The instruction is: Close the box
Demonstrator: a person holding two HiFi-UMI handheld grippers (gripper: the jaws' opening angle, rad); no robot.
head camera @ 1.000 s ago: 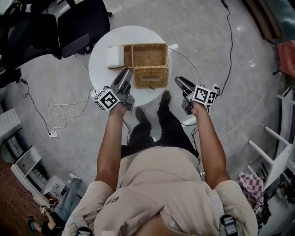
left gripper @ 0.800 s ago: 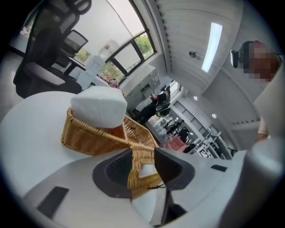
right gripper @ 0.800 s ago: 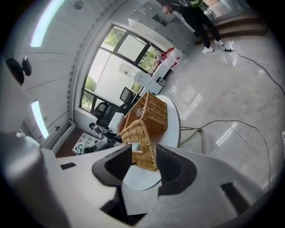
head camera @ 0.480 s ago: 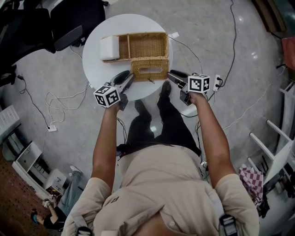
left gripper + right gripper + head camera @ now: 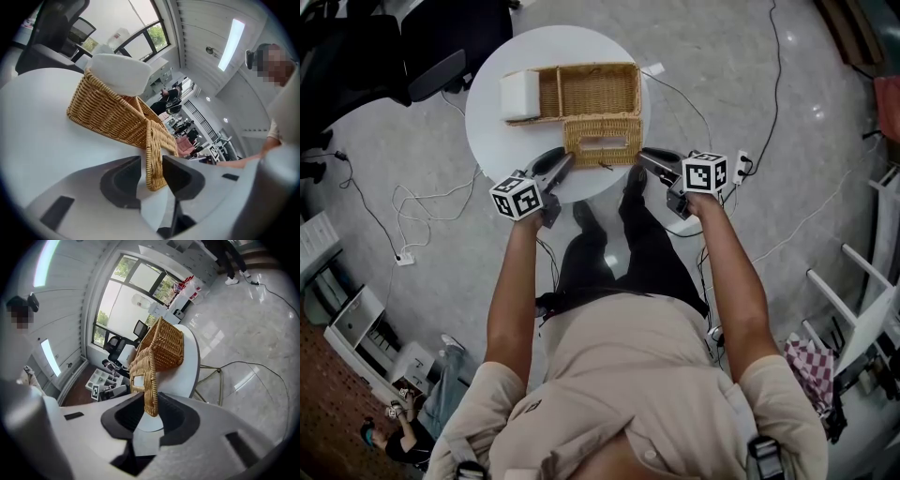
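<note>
Risk: the light wicker box (image 5: 586,92) is sitting near the desk (image 5: 487,122) edge, so a lift with uneven grip is likely twisting the lid (image 5: 602,142) or dragging the whole box off. Lid could also be slipping out if swung before both sides are pinching. Lid is folding out from the box's near wall toward the person, 1 corner in each tongs. Left tongs (image 5: 560,165) are standing spread around the left corner, not visibly squeezing. Right tongs (image 5: 649,159) are closing around the right corner, pads not yet clearly pressing
</note>
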